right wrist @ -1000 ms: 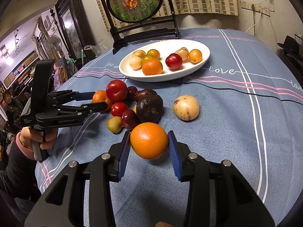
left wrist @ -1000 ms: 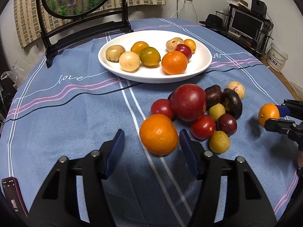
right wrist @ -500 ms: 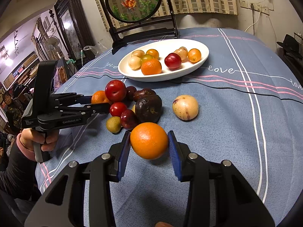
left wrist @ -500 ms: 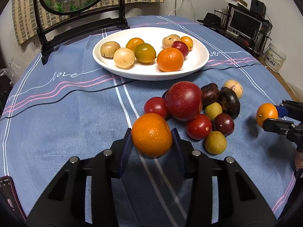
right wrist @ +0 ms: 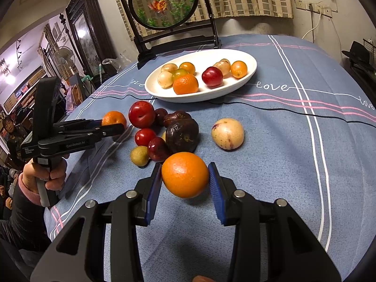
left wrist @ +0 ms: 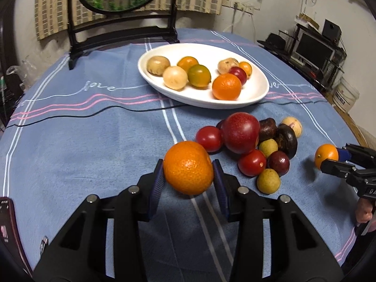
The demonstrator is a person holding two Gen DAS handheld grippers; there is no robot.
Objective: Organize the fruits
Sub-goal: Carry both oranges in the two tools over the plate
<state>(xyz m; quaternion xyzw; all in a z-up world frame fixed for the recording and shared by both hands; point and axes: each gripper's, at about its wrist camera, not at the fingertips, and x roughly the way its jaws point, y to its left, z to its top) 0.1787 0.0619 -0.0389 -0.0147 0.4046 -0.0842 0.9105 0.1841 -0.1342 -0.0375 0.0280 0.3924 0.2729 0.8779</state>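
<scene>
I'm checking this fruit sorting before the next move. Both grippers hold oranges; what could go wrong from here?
1. The left gripper pinches its round orange only at the sides; it might slip out.
2. The plate is crowded; a dropped orange could knock fruit or roll.
3. The right gripper, heading platewards, may brush the loose pile.

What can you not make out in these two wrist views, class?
Left wrist view: dark fruit behind the red apple, mostly hidden.
Left wrist view: dark red object, lower left, cut off by the edge.
Right wrist view: yellowish fruit behind the dark plum, nearly covered.
</scene>
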